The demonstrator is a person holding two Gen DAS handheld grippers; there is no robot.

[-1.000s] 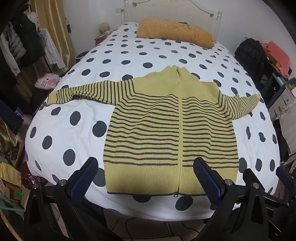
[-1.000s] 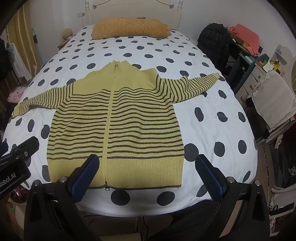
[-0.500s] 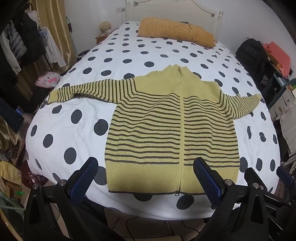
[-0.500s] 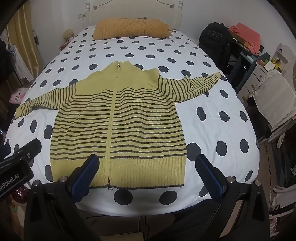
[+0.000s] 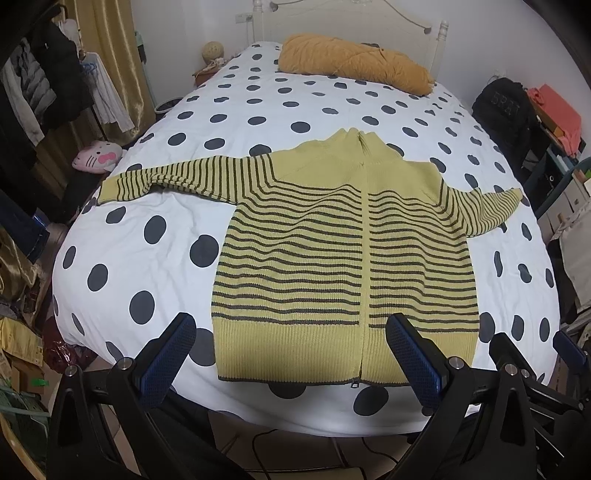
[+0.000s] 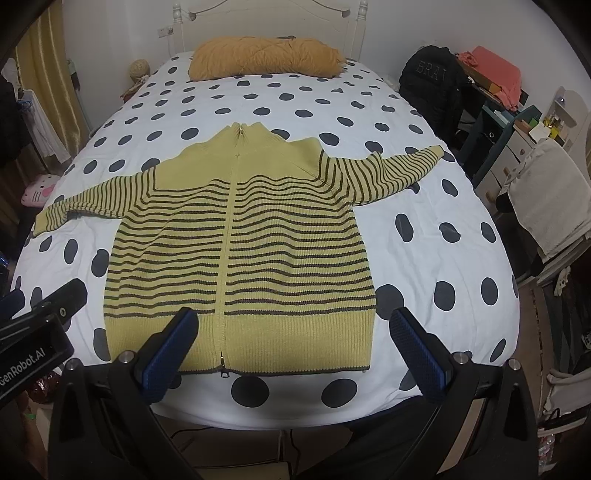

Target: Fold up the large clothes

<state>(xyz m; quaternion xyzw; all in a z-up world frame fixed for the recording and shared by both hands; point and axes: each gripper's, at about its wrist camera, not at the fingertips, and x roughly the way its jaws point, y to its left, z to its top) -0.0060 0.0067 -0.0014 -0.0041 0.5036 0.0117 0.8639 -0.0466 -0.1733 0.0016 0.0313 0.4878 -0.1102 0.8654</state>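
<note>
Both wrist views look from above the foot of the bed [image 5: 155, 192] toward the headboard [image 6: 266, 22], angled downward, near the mattress edge. The left view sits further left. Both share the spread cardigan [image 5: 343, 258] and orange pillow [image 6: 264, 57].

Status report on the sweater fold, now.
Left gripper and right gripper open, empty. Striped sweater flat on bed, zipped, sleeves spread, unfolded. Nothing lying on it.
</note>
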